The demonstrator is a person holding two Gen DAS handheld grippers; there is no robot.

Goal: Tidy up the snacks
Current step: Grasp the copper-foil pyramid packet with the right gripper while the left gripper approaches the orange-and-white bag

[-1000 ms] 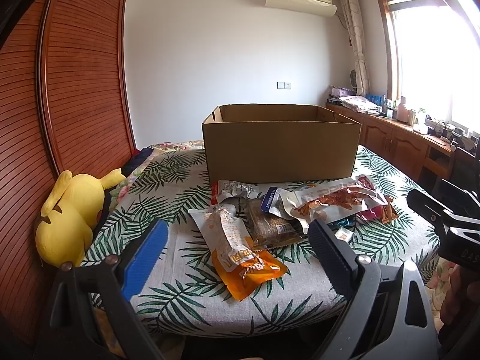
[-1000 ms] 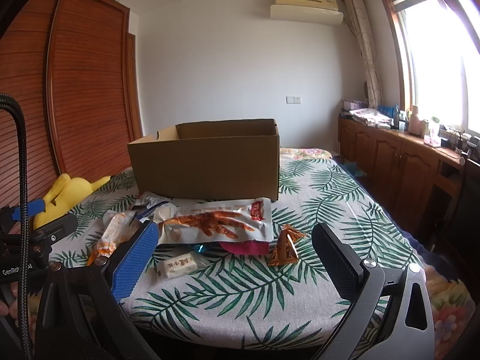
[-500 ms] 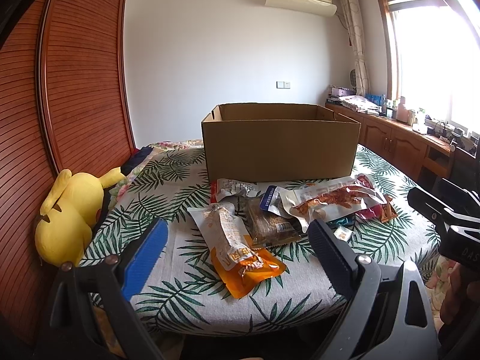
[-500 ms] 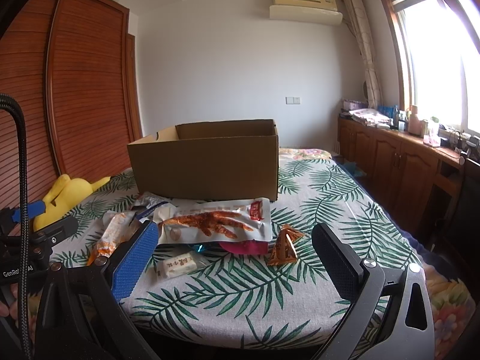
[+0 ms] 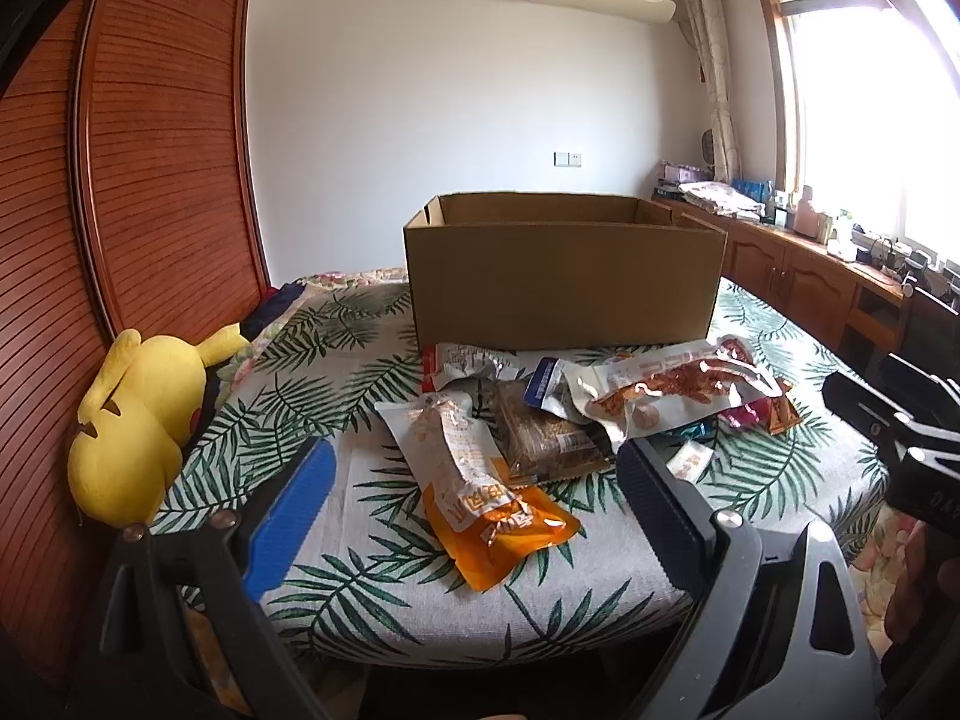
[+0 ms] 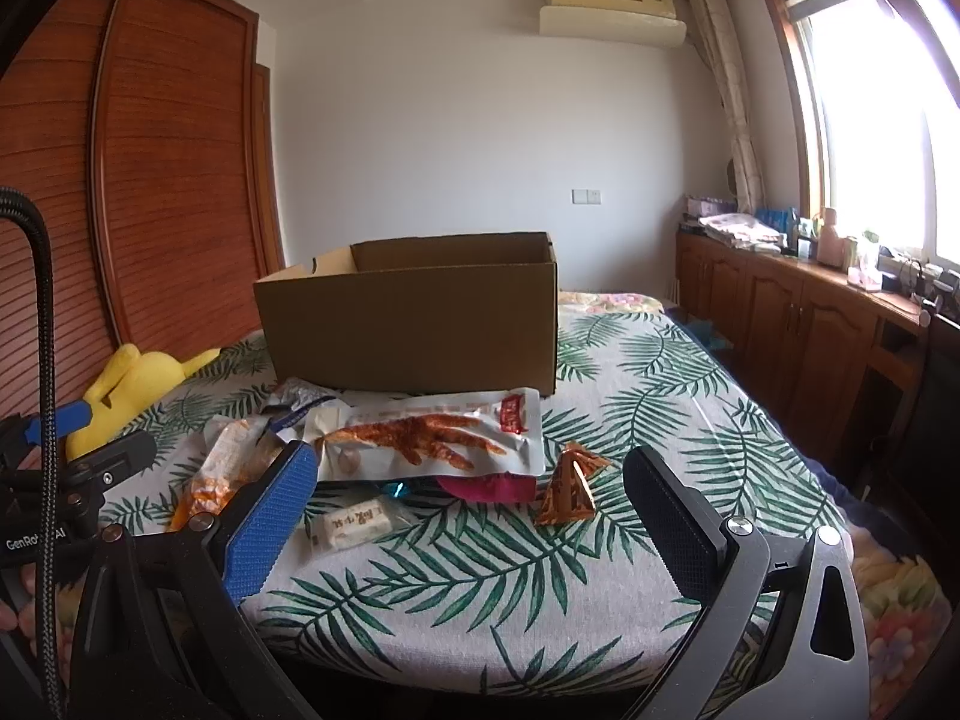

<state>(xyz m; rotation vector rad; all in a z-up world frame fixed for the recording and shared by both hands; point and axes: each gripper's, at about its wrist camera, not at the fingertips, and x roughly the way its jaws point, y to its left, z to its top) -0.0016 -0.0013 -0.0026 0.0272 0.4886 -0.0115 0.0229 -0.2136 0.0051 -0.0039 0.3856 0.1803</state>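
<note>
Both grippers, left gripper (image 5: 474,504) and right gripper (image 6: 474,510), gape above snack packets (image 5: 576,420).

Each gripper, left gripper (image 5: 474,498) and right gripper (image 6: 471,516), has a black frame, silver screws, one blue textured pad and one black. A braided black cable (image 6: 42,420) runs alongside.

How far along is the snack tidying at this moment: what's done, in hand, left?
Done: nothing visible; the open brown cardboard box hides its inside. In hand: nothing; left gripper and right gripper are open and empty. Left: the whole pile, including the white chicken-feet packet, orange-and-white pouch, small orange triangular packet.
</note>
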